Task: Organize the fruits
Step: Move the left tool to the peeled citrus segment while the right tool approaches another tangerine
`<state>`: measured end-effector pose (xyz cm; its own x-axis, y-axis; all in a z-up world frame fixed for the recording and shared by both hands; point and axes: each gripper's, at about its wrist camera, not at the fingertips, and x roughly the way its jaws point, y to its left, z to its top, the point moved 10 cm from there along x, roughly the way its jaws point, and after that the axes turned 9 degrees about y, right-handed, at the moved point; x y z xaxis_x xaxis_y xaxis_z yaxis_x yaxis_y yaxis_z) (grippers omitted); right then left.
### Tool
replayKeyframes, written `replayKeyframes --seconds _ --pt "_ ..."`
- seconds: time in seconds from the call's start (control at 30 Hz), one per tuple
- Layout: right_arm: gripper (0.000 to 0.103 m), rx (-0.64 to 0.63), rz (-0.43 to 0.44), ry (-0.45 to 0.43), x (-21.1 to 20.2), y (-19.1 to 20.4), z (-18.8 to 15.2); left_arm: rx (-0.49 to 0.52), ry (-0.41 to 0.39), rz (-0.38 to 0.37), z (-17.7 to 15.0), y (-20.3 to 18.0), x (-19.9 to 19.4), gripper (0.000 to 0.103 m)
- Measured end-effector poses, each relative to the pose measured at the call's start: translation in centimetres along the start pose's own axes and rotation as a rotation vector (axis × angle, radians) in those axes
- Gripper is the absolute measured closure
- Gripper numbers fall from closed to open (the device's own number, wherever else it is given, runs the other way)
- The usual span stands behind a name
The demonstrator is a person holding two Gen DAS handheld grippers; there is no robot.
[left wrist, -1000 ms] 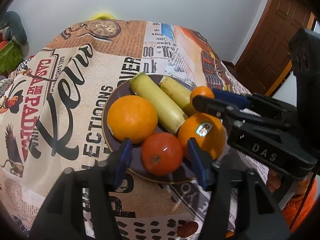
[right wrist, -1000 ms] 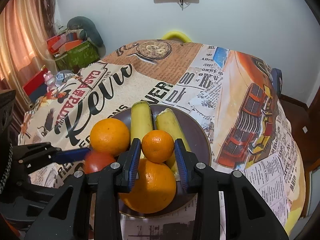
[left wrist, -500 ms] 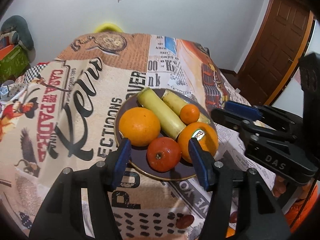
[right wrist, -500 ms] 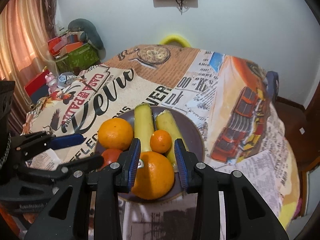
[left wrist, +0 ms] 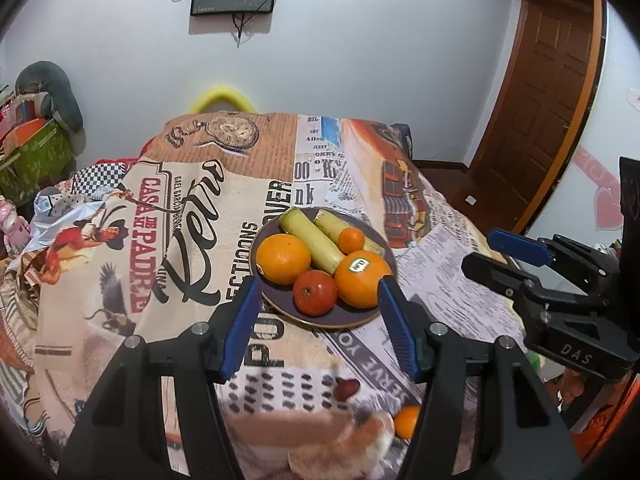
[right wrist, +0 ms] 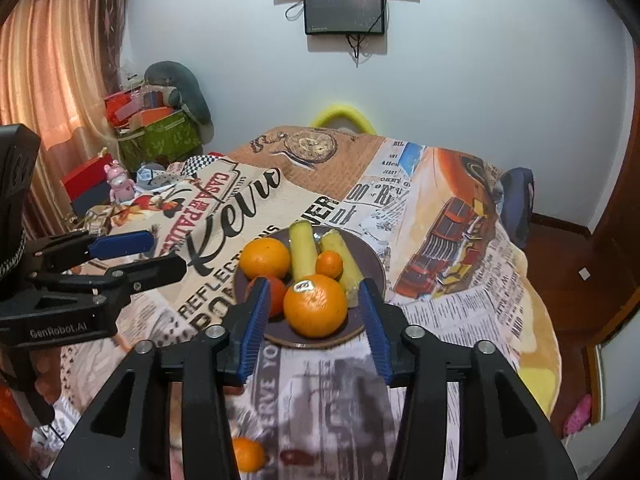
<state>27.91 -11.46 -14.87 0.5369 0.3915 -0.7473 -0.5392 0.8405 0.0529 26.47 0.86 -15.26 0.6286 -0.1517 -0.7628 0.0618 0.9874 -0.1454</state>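
A dark plate (left wrist: 362, 317) (right wrist: 372, 258) on the printed tablecloth holds two large oranges (left wrist: 283, 259) (left wrist: 362, 279), a small mandarin (left wrist: 351, 240), a red tomato (left wrist: 315, 292) and two pale yellow-green stalks (left wrist: 311, 239). In the right wrist view the stickered orange (right wrist: 315, 306) is nearest, with the mandarin (right wrist: 329, 264) behind it. My left gripper (left wrist: 318, 322) is open and empty, held back above the plate's near edge. My right gripper (right wrist: 313, 322) is open and empty too, also back from the plate. Each gripper shows from the side in the other's view (left wrist: 504, 256) (right wrist: 136, 256).
Another small orange (right wrist: 247, 454) (left wrist: 406, 422) lies near the table's front edge below the grippers. A yellow chair back (left wrist: 222, 98) stands behind the table. Boxes and toys (right wrist: 156, 140) are piled at the left. A wooden door (left wrist: 548, 92) is on the right.
Both grippers have pulled back and up from the plate. The right gripper, which was around the mandarin, has opened wider and left it on the plate.
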Motion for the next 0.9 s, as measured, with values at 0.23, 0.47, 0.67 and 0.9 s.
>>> replayKeyframes --seconds 0.23,0.47,0.67,0.9 --pt "0.049 0.004 0.006 -0.006 -2.7 1.3 -2.1 0.033 -0.009 0.014 -2.3 -0.8 -2.7 0.029" --pt "0.049 0.016 0.021 0.039 -3.4 2.4 -5.1 0.06 0.059 0.025 -6.4 -1.1 -2.2 0.017" --pt "0.048 0.015 0.021 0.084 -2.9 3.2 -7.4 0.08 0.168 0.028 -10.8 -1.4 0.3 0.015" --pt "0.048 0.045 0.043 0.151 -1.0 3.4 -10.3 0.144 0.278 0.01 -14.5 -2.7 3.8 0.015"
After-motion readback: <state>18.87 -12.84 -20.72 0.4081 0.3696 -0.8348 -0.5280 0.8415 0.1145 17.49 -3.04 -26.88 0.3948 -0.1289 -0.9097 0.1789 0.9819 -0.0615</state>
